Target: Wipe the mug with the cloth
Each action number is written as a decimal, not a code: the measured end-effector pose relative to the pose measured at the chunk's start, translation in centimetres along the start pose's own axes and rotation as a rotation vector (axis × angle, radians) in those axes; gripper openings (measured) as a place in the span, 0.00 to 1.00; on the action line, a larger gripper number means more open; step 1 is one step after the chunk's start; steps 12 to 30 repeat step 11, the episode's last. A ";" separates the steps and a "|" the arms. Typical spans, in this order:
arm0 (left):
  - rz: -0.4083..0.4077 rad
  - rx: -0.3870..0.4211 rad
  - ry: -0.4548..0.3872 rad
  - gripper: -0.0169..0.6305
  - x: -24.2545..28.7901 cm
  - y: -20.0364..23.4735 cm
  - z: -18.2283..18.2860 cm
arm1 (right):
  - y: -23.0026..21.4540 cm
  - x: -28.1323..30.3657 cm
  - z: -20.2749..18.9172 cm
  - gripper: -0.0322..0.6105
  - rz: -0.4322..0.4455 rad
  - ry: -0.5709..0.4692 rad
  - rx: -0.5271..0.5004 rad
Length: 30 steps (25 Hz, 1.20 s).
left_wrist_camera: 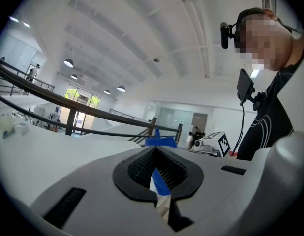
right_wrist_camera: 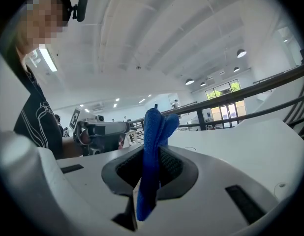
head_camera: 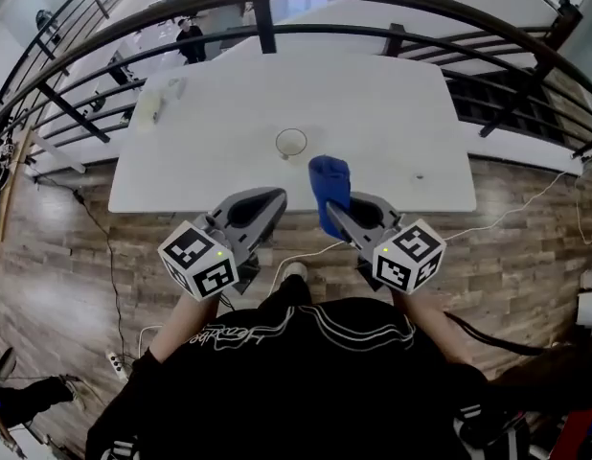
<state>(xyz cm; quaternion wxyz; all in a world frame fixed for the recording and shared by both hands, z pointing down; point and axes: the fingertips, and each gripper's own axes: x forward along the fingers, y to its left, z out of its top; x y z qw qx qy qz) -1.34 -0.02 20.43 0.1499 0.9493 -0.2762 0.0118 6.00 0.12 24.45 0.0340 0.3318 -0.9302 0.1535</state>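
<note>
The mug (head_camera: 291, 143) is seen upright on the white table (head_camera: 392, 113), at about 12 o'clock from both grippers and well apart from them. The blue cloth (right_wrist_camera: 154, 132) is clamped between the jaws of the right gripper (head_camera: 336, 211). The left gripper (head_camera: 274, 199) is closed tight, with no mug in it. If the mug is wiped unsupported, it could be pushed over. The mug is shown only in the head view. The jaws pressing on the cloth are seen only in the right gripper view.
</note>
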 end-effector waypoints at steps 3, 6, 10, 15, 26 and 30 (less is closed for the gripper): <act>-0.002 0.003 0.000 0.04 0.5 -0.8 -0.2 | -0.1 -0.6 -0.1 0.12 0.003 0.008 -0.002; -0.006 0.000 0.007 0.04 0.1 -1.7 -1.0 | 0.6 -1.1 -0.7 0.12 0.005 0.023 0.006; -0.002 0.007 0.000 0.04 -1.2 -3.5 -0.9 | 2.8 -2.1 -0.6 0.12 0.025 0.015 -0.015; -0.001 0.008 -0.003 0.04 -1.5 -4.0 -0.9 | 3.4 -2.4 -0.5 0.12 0.031 0.013 -0.020; -0.001 0.008 -0.003 0.04 -1.5 -4.0 -0.9 | 3.4 -2.4 -0.5 0.12 0.031 0.013 -0.020; -0.001 0.008 -0.003 0.04 -1.5 -4.0 -0.9 | 3.4 -2.4 -0.5 0.12 0.031 0.013 -0.020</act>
